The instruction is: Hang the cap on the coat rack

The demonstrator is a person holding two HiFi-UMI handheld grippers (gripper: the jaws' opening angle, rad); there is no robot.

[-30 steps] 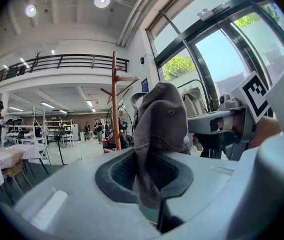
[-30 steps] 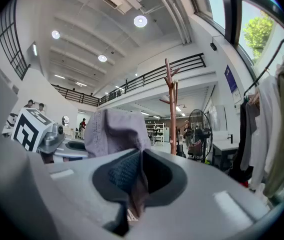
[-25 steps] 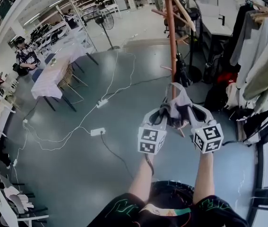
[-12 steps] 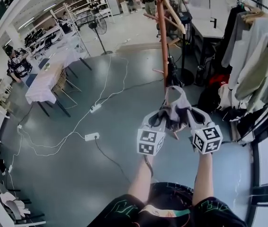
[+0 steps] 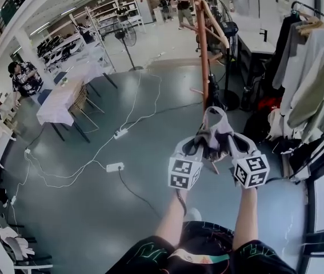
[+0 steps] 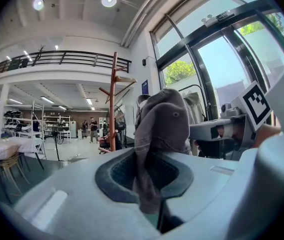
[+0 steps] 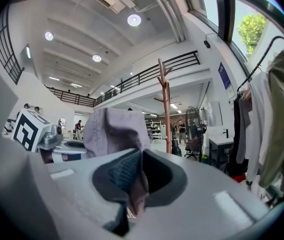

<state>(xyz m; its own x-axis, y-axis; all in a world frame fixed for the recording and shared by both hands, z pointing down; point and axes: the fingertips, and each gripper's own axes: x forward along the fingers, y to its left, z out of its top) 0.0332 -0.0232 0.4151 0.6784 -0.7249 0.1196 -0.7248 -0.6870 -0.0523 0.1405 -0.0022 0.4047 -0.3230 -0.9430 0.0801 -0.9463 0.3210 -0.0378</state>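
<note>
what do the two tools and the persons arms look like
Both tools are pale grey moulded shells, the left tool and the right tool alike, each carrying a white cube printed with black square markers. Dark textured pads line the jaws. The forearms are bare; no sleeves show.

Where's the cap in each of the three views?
Head view: cap right of centre, just below the coat rack pole.
Left gripper view: cap at centre, right of the coat rack.
Right gripper view: cap left of centre, left of the coat rack.
Shared landmark: the coat rack.
</note>
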